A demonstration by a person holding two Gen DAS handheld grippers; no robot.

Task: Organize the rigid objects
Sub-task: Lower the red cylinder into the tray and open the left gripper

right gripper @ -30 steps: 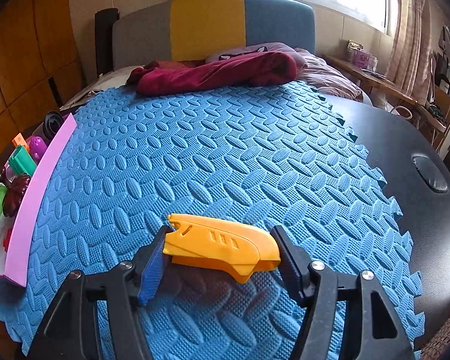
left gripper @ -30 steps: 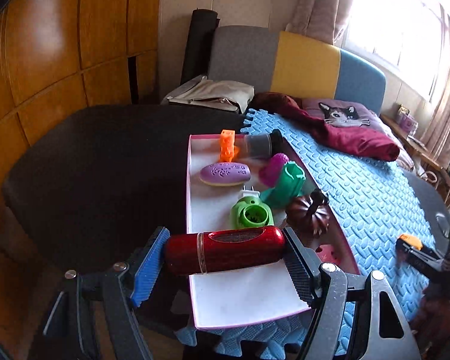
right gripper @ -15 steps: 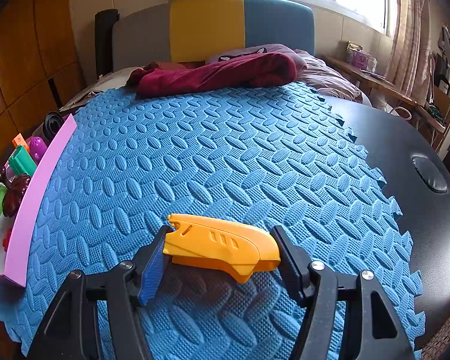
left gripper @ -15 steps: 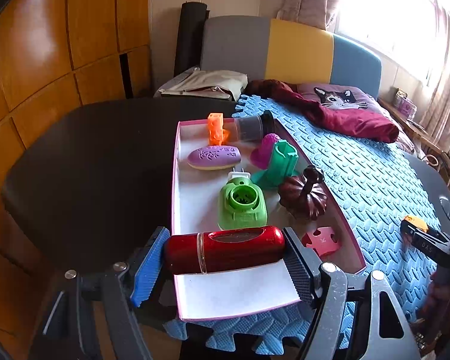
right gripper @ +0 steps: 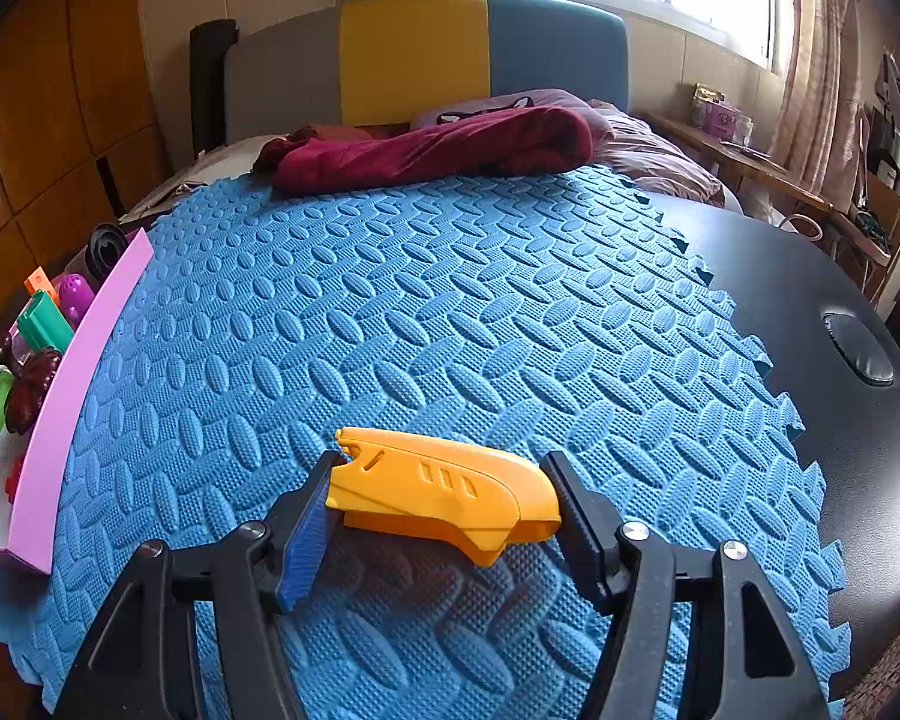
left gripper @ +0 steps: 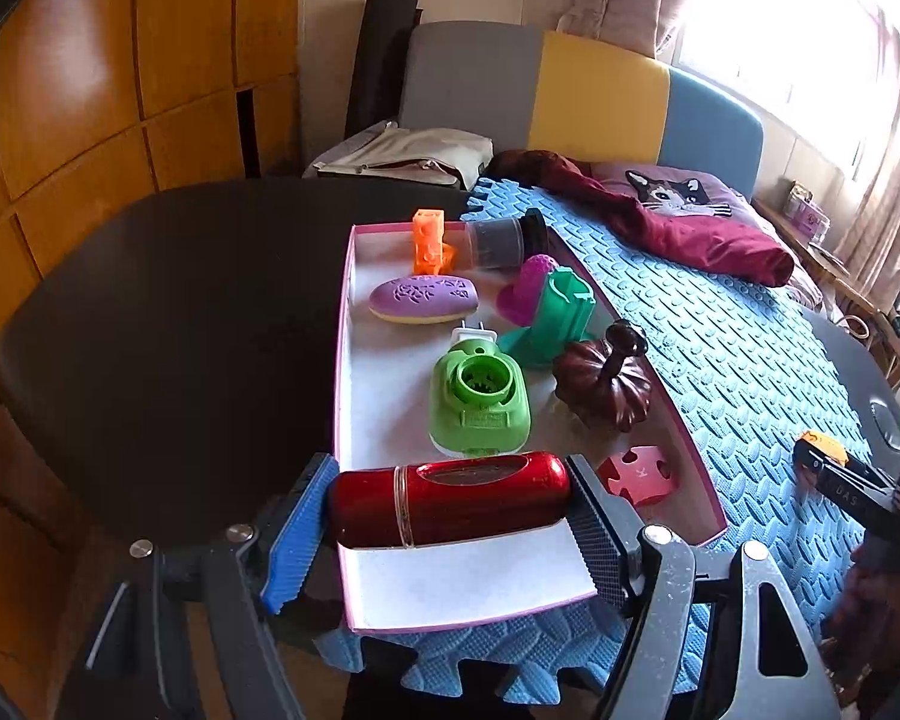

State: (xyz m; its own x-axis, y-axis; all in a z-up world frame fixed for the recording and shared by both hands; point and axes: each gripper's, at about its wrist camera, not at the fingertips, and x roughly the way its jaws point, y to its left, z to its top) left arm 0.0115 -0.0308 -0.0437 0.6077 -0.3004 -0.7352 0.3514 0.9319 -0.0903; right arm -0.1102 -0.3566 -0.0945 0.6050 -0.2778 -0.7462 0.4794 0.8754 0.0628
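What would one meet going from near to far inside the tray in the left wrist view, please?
Red case held in the left gripper → green plug-in device → purple oval → orange block.

Behind the fingers (left gripper: pixel 594 525), the red case (left gripper: pixel 450 495) hides part of the pink tray (left gripper: pixel 339 360) floor. The pink puzzle piece (left gripper: pixel 636 474) bears a mark too small to read.

wrist views angled down, sharing blue mat (right gripper: pixel 450 312)
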